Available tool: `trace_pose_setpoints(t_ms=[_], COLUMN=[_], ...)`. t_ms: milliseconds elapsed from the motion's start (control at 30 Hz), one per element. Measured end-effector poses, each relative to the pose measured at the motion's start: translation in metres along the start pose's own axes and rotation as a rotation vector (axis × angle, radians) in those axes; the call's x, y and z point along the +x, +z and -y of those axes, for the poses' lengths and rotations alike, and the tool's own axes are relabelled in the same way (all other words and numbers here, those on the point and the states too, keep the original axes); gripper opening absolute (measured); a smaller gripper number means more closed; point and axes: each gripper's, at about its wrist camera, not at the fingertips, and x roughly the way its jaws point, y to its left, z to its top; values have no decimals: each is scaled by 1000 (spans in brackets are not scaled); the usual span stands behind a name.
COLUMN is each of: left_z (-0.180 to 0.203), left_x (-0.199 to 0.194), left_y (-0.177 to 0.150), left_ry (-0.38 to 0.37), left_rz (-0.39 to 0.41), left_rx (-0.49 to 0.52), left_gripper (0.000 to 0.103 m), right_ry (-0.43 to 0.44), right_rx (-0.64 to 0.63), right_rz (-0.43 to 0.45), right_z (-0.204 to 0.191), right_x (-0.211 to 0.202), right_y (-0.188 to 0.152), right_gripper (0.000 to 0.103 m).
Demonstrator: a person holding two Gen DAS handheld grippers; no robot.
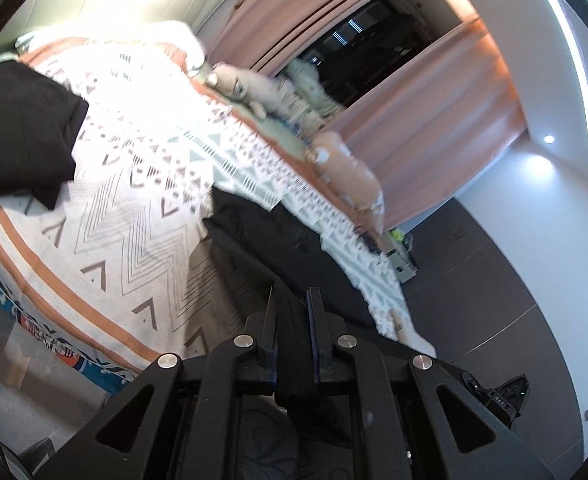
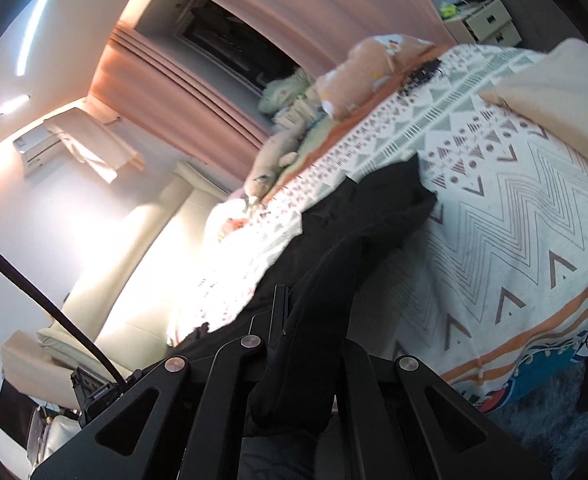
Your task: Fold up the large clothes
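the right hand-held gripper (image 2: 309, 320) is clenched on a bunched edge of the black garment (image 2: 373, 208), and the left hand-held gripper (image 1: 292, 312) pinches its other end. from each, the garment's long axis runs forward onto the bed (image 2: 513, 220), toward the plush toys (image 2: 357, 76), so neither hand looks nearer.

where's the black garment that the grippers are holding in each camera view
Left wrist: the black garment runs from centre down into the left gripper.
Right wrist: black garment runs from centre down into the right gripper.
Shared landmark: the patterned bedspread under it.
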Motion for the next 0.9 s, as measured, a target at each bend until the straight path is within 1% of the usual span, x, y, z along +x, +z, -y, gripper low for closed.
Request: trace_pose_setpoints(t_ms=[267,400,467,533,633,767,900], left_z=[24,33,36,35,33,33,34], left_x=[-63,-81,-79,-73,-60,-35,-5], left_y=[-1,0,4,9,20,40,62], left_ry=[-62,-76,-76,-75,-61,-49,-18], left_rz=[96,117,119,115,116,113,114], left_rx=[25,48,57,55,52,55,61], left_gripper=[13,13,13,13,13,13,13], right_ry=[79,110,107,99,67,44,24], right_rx=[-58,-74,-80,-79,-82,-90,-96], right_rz=[48,65,71,66,69,72,73], right_z=[-23,-24,-21,-15,-12,-13,-15], right_x=[-38,-50,-50,-42,-32,-15,11], right_y=[-7,-11,-12,-11,-5,10,30], right_gripper=[0,0,0,0,0,0,0])
